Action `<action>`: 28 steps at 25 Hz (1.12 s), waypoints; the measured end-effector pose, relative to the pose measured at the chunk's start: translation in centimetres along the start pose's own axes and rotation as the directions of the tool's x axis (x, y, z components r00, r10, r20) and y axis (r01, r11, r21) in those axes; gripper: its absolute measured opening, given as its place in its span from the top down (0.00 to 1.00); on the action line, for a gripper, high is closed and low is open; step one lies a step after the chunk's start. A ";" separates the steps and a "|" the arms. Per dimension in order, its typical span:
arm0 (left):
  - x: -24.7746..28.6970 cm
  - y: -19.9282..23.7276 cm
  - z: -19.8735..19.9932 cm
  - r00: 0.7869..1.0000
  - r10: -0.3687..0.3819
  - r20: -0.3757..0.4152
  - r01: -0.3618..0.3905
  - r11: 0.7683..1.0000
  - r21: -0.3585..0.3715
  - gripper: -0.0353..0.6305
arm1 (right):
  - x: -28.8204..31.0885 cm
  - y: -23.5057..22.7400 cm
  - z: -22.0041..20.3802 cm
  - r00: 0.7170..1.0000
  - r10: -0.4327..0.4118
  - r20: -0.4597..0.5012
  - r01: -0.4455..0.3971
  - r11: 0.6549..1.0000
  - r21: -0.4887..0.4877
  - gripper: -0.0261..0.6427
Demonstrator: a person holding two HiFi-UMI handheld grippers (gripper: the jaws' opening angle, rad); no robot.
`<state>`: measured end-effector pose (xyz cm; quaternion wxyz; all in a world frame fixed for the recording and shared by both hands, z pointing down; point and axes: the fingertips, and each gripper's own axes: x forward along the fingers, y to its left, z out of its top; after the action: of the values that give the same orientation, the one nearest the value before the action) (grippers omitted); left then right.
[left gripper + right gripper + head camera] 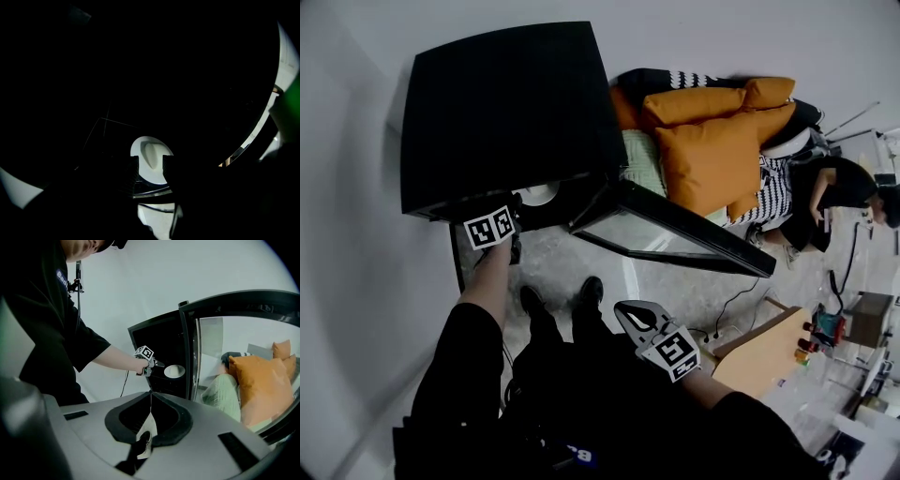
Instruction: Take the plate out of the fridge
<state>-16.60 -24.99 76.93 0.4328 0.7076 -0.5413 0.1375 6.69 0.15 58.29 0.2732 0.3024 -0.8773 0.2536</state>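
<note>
Left gripper view: the plate is seen inside the dark fridge, at twelve o'clock of the left gripper, whose jaws are spread with nothing pinched. If only the rim's edge is caught, the plate could be dropped. The gap between jaws and plate is shown here alone; the right gripper, pressed together and empty, is read in its own view.

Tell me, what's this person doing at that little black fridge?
A person in black holds a hand-held gripper in each hand. The left hand-held gripper reaches into the open black mini fridge, jaws apart, toward a round white plate inside; it has not gripped it yet. The right hand-held gripper hangs back, shut and empty.
</note>
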 end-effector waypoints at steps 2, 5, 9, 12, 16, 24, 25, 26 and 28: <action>0.8 0.5 0.0 1.000 0.009 -0.006 -0.009 1.000 -0.026 0.73 | -0.3 -0.3 -0.7 1.000 0.001 -0.011 0.000 1.000 0.009 0.95; 1.9 1.0 -0.3 1.000 0.015 -0.026 -0.016 0.999 -0.046 0.73 | -0.7 -0.8 -1.5 1.000 0.001 -0.023 0.000 1.000 0.018 0.95; 3.3 1.4 -0.7 0.999 0.024 -0.045 -0.027 0.997 -0.077 0.73 | -1.5 -1.4 -2.1 0.999 -0.001 -0.052 0.003 0.999 0.034 0.95; 4.0 1.7 -0.8 0.999 0.034 -0.040 -0.039 0.992 -0.119 0.73 | -1.9 -2.0 -2.8 0.998 -0.004 -0.064 0.007 0.999 0.040 0.95; 4.6 2.2 -1.1 0.998 0.056 -0.041 -0.062 0.986 -0.152 0.73 | -2.1 -2.7 -3.6 0.998 0.003 -0.063 0.000 0.999 0.042 0.95; 5.3 3.6 -1.8 0.995 0.090 -0.052 -0.097 0.980 -0.176 0.73 | -1.3 -2.8 -3.5 0.998 0.037 -0.056 -0.036 0.999 0.023 0.95; 5.3 3.7 -1.5 0.995 0.087 -0.044 -0.094 0.980 -0.174 0.73 | -1.0 -2.7 -3.2 0.998 0.045 -0.048 -0.045 0.999 0.012 0.95; 5.4 3.6 -1.4 0.996 0.081 -0.042 -0.087 0.980 -0.178 0.73 | -0.7 -2.5 -2.8 0.998 0.054 -0.042 -0.053 0.999 0.002 0.95; 5.6 3.6 -1.4 0.997 0.062 -0.044 -0.070 0.976 -0.205 0.73 | 0.0 -2.1 -1.7 0.997 0.070 -0.031 -0.070 0.997 -0.017 0.95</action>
<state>-17.24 -27.72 83.13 0.5089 0.6379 -0.5678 0.1082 8.62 -0.21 60.14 0.2804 0.2651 -0.8853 0.2597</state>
